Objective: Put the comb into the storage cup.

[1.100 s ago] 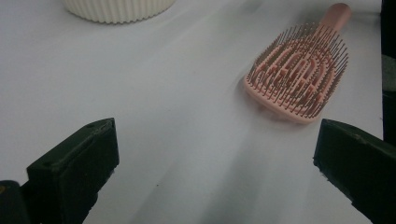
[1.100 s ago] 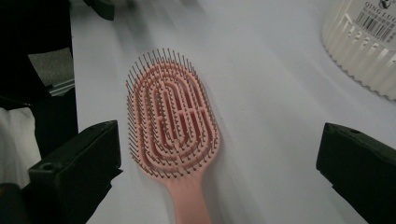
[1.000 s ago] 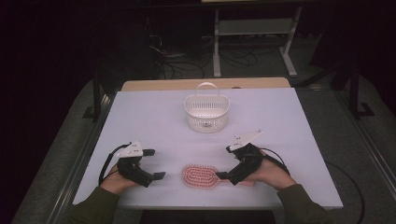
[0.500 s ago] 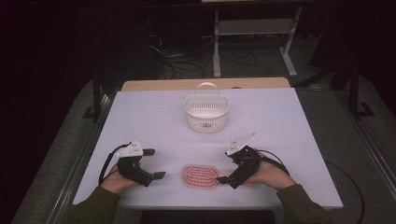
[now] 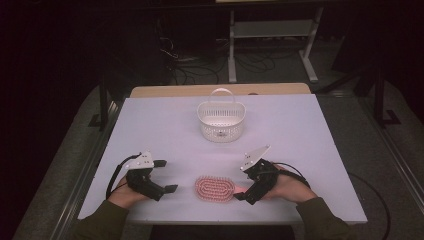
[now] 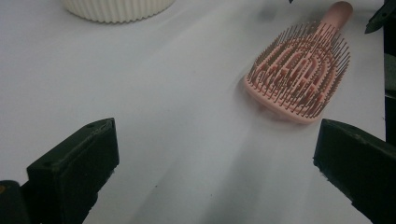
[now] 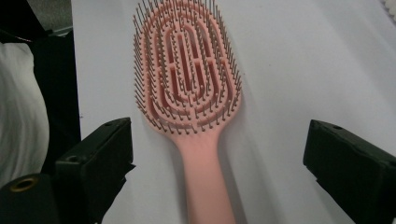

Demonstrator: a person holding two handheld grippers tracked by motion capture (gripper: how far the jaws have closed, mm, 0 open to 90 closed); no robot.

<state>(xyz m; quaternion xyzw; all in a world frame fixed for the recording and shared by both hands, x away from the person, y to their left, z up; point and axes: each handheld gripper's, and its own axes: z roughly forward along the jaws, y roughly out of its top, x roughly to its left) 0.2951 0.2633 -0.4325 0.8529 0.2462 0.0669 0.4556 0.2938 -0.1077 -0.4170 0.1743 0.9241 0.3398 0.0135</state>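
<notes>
Pink hairbrush (image 5: 215, 188) is seen lying bristles-up near the table's (image 5: 310, 150) front edge, its handle, hidden from above, straddled untouched in the right gripper view by the right gripper's (image 5: 241, 197) just-narrowing jaws, the left gripper (image 5: 165, 176) being spread, empty.

A lab or test room set up for recording is suggested; a white-covered table (image 5: 310, 150) is lit in an otherwise dark room. Behind it, loose cables (image 5: 195, 75) are seen on a grey floor beside a metal-framed bench (image 5: 272, 30); no home furnishings are seen.
</notes>
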